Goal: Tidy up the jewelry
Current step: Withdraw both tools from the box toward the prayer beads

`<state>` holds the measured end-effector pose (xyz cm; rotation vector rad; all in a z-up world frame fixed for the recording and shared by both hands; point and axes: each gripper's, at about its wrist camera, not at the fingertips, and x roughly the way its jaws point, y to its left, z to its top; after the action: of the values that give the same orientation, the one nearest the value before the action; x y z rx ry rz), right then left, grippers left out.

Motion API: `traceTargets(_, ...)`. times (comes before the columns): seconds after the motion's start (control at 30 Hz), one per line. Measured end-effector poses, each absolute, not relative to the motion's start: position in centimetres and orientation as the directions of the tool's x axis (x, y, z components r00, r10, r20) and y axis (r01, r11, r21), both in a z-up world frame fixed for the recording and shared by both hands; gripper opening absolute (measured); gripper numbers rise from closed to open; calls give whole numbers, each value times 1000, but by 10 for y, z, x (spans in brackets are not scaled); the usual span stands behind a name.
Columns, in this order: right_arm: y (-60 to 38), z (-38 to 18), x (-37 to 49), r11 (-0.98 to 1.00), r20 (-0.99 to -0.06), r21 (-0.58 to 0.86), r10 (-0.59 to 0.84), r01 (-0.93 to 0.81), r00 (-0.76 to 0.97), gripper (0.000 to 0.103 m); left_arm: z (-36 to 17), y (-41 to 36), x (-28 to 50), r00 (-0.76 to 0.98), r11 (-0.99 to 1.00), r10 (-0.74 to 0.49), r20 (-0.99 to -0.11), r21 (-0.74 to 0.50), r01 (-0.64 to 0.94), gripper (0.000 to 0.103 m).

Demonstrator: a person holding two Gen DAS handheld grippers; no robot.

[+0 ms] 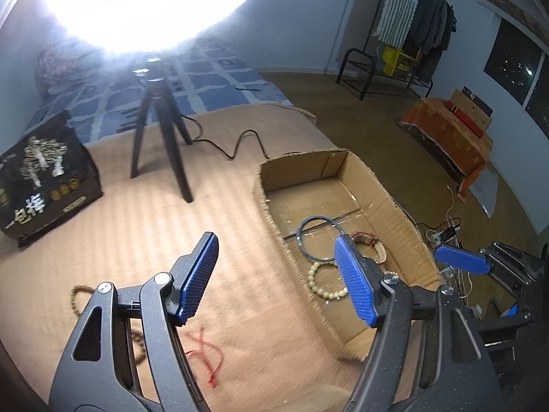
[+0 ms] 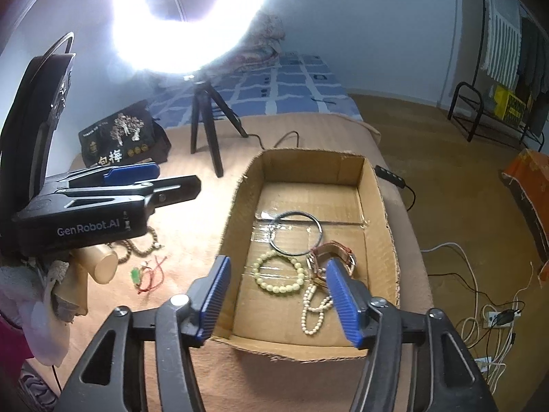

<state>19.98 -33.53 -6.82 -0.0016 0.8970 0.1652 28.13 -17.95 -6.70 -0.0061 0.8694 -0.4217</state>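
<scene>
A: Where does the jewelry sit?

B: Most of it lies in the cardboard box (image 2: pixel 375 206) on the tan blanket (image 2: pixel 192 250). A thin metal bangle (image 2: pixel 295 232) lies mid-floor, a pale green bead bracelet (image 2: pixel 278 273) just in front of it, a rose-gold watch (image 2: pixel 334 257) to their right, and a white pearl strand (image 2: pixel 314 312) nearest the front wall.

A: And outside the box?

B: A brown bead strand (image 2: pixel 137 245) and a red cord with a green charm (image 2: pixel 147 276) lie on the blanket to the left of the box's left wall, apart from it.

A: The grippers?

B: The right gripper (image 2: pixel 276 304) hangs spread wide and empty over the box's front edge, one finger outside the left wall, the other above the watch. The left gripper (image 1: pixel 276 279) is also spread wide, holding nothing, straddling the box's left wall.

A: Room to move?

B: The box's back half is bare cardboard. On the blanket, open cloth runs from the cords toward the tripod (image 1: pixel 161 137) of the ring light (image 2: pixel 192 17) and the black pouch (image 1: pixel 44 175). The blanket's right edge drops off just past the box.
</scene>
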Motion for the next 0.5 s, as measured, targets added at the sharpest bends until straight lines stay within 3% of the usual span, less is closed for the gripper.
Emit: traceTargets(0.5, -274, -60, 189, 968, -770, 100, 222, -231, 598, 68, -52, -53, 246, 601, 955, -282, -748, -162, 247, 73)
